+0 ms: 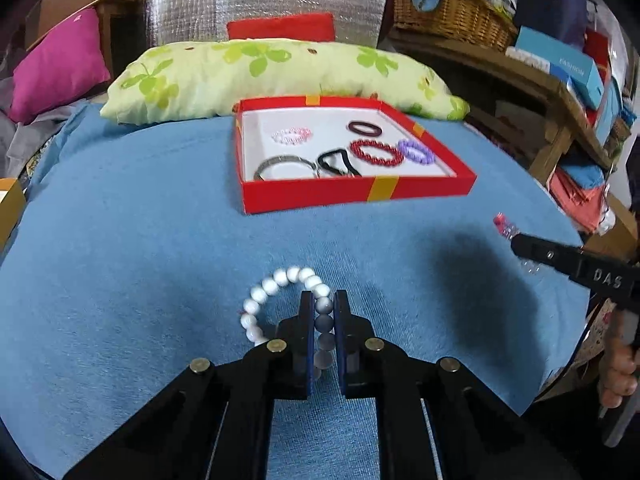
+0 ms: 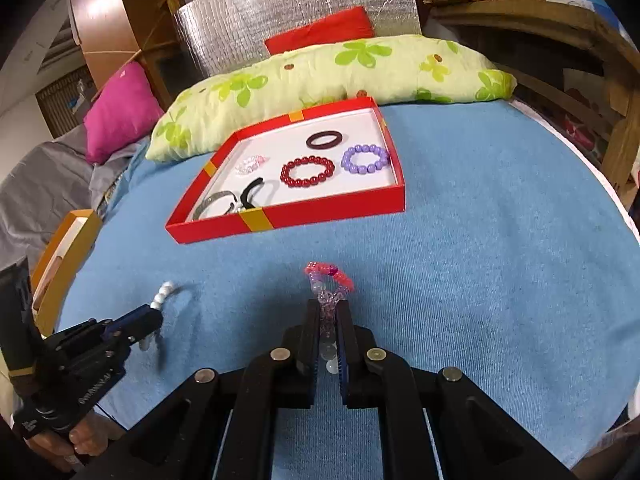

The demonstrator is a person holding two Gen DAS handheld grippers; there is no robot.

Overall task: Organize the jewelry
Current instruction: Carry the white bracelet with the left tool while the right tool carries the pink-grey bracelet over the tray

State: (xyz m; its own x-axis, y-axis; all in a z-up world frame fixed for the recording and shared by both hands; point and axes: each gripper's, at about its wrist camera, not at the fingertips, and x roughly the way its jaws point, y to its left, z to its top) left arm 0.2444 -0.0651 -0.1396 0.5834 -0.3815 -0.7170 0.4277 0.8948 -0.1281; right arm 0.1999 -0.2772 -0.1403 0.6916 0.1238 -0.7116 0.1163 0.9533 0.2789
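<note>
My left gripper (image 1: 323,300) is shut on a white bead bracelet (image 1: 264,292), held just over the blue cloth. My right gripper (image 2: 329,308) is shut on a pink and clear bead bracelet (image 2: 328,274), also over the cloth. Ahead stands a red box (image 1: 360,194) (image 2: 288,214) holding a red bead bracelet (image 2: 307,171), a purple bead bracelet (image 2: 365,159), a dark bangle (image 2: 325,138), a pale pink bracelet (image 2: 250,165), a silver bangle (image 1: 280,162) and a black band (image 1: 334,160). The right gripper shows at the right of the left wrist view (image 1: 520,244), the left gripper at the left of the right wrist view (image 2: 154,316).
A green flowered pillow (image 1: 256,72) lies behind the box. A magenta cushion (image 1: 56,64) is at far left. A wooden shelf with a wicker basket (image 1: 452,12) stands at right. An orange box (image 2: 60,256) sits at the cloth's left edge.
</note>
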